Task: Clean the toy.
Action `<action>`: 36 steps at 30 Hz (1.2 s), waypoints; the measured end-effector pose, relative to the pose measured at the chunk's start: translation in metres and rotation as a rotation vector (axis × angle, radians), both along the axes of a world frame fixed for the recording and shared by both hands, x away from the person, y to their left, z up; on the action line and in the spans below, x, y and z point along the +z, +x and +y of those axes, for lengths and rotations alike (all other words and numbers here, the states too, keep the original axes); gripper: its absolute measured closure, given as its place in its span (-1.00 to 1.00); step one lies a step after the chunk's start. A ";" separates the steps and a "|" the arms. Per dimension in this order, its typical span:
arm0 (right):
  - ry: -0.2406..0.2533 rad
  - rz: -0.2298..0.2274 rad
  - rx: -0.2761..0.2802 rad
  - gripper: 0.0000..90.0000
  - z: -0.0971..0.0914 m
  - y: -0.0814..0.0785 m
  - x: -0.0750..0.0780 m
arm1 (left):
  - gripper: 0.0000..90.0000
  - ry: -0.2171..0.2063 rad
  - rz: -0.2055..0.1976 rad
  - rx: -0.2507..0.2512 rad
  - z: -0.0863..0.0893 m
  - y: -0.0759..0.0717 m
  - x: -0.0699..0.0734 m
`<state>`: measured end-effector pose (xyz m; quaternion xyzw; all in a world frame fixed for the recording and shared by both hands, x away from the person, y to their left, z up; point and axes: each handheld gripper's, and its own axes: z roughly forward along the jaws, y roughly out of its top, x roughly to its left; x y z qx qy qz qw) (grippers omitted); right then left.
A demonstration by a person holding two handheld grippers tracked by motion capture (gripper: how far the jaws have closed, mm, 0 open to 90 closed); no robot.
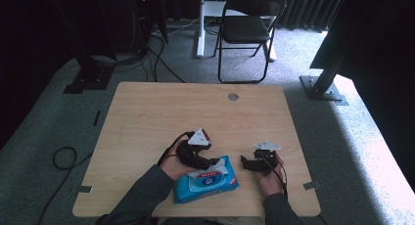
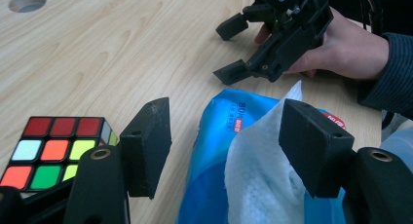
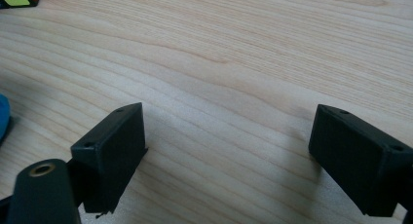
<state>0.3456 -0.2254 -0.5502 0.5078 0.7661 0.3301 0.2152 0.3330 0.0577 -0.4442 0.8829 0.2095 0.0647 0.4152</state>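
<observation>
A blue pack of wet wipes (image 1: 205, 186) lies near the table's front edge, with a white label and a red band on its top. In the left gripper view a white wipe (image 2: 258, 170) sticks up out of the pack (image 2: 219, 121). My left gripper (image 1: 215, 162) hovers over the pack's far end; its jaws (image 2: 224, 121) stand wide apart on either side of the wipe, which lies against the right jaw while the left jaw stays clear. My right gripper (image 1: 247, 162) rests on the table to the right of the pack, open (image 3: 229, 136) over bare wood.
A colour cube (image 2: 58, 148) sits on the wooden table (image 1: 161, 112) just left of my left gripper's jaws. A round hole (image 1: 233, 96) marks the table's far edge. Beyond it stand a black folding chair (image 1: 247, 29) and dark frame posts on grey carpet.
</observation>
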 end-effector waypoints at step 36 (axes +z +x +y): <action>0.001 0.001 -0.001 -0.71 0.000 0.000 0.000 | 0.46 0.042 0.029 -0.126 -0.016 -0.004 -0.009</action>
